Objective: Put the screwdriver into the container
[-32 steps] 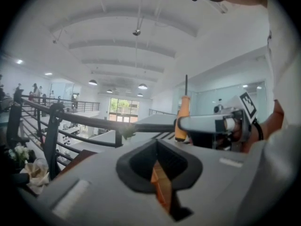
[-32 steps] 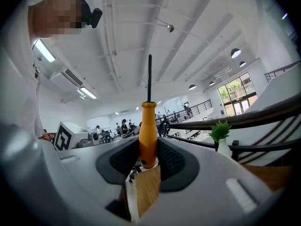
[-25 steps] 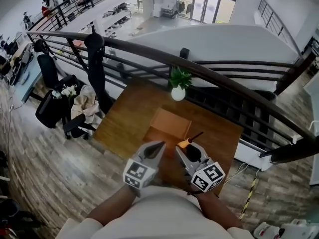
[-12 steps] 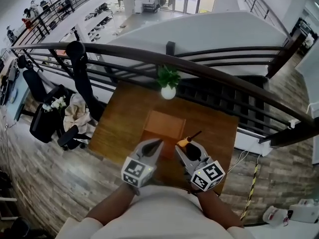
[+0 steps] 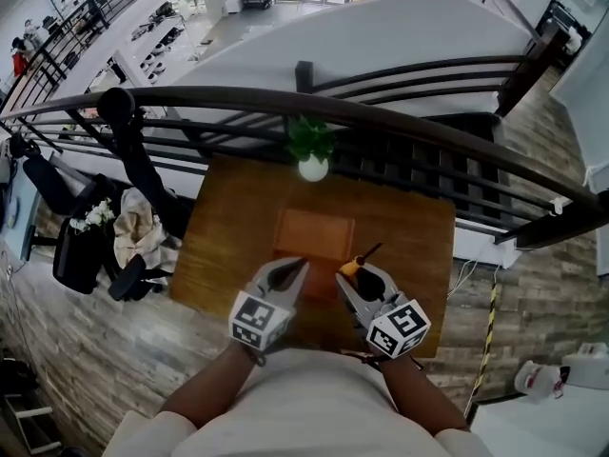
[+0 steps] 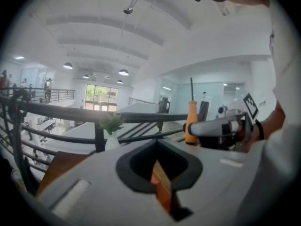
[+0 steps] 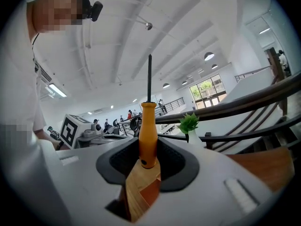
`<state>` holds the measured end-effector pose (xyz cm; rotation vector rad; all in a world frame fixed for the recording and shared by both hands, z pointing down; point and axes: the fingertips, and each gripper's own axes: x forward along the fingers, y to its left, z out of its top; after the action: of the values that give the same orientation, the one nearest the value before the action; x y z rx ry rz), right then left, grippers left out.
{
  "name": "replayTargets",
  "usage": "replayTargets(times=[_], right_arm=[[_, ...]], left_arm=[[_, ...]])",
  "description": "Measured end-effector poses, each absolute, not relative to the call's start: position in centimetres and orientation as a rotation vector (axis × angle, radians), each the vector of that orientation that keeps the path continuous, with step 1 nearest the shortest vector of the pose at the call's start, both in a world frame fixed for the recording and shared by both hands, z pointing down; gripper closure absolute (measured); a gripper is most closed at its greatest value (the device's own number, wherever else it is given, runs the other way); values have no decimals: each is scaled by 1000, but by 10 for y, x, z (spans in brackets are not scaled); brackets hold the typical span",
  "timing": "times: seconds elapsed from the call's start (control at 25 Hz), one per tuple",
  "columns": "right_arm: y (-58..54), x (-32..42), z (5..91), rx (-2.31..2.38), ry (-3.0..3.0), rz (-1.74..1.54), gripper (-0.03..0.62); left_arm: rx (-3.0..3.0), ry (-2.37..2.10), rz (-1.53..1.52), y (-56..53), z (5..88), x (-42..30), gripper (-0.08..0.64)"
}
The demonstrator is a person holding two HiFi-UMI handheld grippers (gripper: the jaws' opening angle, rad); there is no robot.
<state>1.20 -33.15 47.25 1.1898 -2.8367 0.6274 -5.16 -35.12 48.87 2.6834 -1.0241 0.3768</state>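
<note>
screwdriver point(image 7: 146, 133) is sitting clamped in the right gripper point(image 5: 360, 274), with the butt end of its orange handle pinched between the two dark pads and the thin metal shaft sticking out past the jaw tips. in the head view it is hanging over the wooden table point(image 5: 224, 246), just at the near right corner of the container point(image 5: 314, 215), not inside it. left gripper point(image 5: 286, 268) is hovering just beside the right one, jaws drawn together to a point with nothing between them. only a thin slit below them is showing table and orange box. the person's forearms are holding both grippers over the near edge of the table, marker cubes facing the head camera. container is an orange-brown shallow rectangular box lying flat mid-table, its inside showing only a plain orange floor. past it, at the far table edge, a small green plant in a white vase point(image 5: 312, 165) is standing upright. behind that a dark curved railing point(image 5: 428, 133) is running across, with a lower floor showing beyond.
</note>
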Motion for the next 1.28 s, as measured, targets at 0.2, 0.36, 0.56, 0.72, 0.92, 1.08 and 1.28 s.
replayTargets(times=[0.2, 0.36, 0.56, 0.72, 0.92, 1.08, 1.28], right_arm=[[-342, -4, 504, 1195, -2750, 649, 465], [-347, -18, 531, 1169, -2686, 654, 463], [-353, -33, 568, 1112, -2608, 640, 463], [-357, -39, 600, 1056, -2546, 658, 463], [-360, -41, 640, 1013, -2463, 662, 463], [-355, -46, 671, 936, -2390, 644, 465], [-353, -51, 712, 848, -2312, 686, 465]], left_arm=[[2662, -979, 425, -368, 518, -72, 555], [2640, -952, 461, -378, 540, -86, 555], [2603, -925, 489, -385, 565, -98, 555], [2560, -916, 512, -388, 587, -106, 555], [2521, -926, 520, -395, 611, -116, 555], [2487, -928, 543, -394, 631, -123, 555], [2455, -930, 553, -395, 653, -129, 555]])
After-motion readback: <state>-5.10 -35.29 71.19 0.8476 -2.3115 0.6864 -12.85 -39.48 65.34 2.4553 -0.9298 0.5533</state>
